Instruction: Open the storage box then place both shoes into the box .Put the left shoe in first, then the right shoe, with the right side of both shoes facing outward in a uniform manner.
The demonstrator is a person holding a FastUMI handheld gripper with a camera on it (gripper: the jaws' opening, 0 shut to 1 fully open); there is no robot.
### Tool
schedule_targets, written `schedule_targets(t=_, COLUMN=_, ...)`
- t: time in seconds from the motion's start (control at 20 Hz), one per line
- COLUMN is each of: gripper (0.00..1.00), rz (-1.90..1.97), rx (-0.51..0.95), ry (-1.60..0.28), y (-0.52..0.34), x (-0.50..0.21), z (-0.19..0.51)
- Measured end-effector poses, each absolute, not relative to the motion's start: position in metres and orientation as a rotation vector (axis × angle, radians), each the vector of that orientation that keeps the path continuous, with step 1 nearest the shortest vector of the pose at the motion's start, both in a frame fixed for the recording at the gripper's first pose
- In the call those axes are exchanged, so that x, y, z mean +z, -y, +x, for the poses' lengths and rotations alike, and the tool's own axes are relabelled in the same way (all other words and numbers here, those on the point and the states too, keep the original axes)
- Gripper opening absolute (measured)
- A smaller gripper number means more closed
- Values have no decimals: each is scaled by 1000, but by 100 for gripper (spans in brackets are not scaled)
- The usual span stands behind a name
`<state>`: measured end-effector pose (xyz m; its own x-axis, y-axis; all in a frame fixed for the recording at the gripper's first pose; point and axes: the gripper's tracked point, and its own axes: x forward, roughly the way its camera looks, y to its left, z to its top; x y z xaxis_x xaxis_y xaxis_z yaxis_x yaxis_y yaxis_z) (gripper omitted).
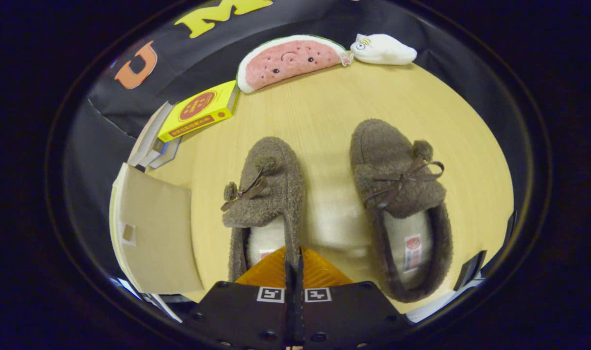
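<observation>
Two fuzzy brown slippers lay on a pale wood-grain table [324, 112], toes pointing away from the gripper, each made of a curly fleece-like fabric with a cream lining, a thin dark bow and small pompoms on the upper. The left shoe [271, 194] sat just ahead of the gripper; the right shoe [397, 194] lay to its right, well apart from it, with a small printed label showing on its insole. At the near left stood the storage box [154, 233], a plain tan cardboard shape with flat faces and a small square mark on its side; whether its lid was open could not be told. Beyond the box, at the far left, a yellow carton [200, 111] with a red round emblem rested on a stack of pale books [154, 141]. At the far edge of the table lay a soft plush watermelon slice [290, 61], pink with a white and green rim and a stitched face, and just to its right, touching it, a small white plush toy [385, 48]. The gripper [294, 260] had its two ribbed fingers pressed close together, leaving only a thin slit between them, and the inner side wall of the left shoe's heel opening ran down into that slit, so the fingers appeared to pinch the shoe's fleecy edge.
</observation>
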<state>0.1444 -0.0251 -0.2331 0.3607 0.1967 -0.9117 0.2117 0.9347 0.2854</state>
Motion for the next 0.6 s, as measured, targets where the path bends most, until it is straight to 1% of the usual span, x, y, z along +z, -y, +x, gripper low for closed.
schedule_targets(t=0.2, gripper=0, rz=380, rx=-8, ry=-1139, y=20, x=-198, z=137)
schedule_targets(t=0.3, gripper=0, rz=368, rx=16, ry=-1110, y=6, x=-176, z=131)
schedule_targets(t=0.6, gripper=0, rz=326, rx=122, ry=-1078, y=-64, x=-104, z=110)
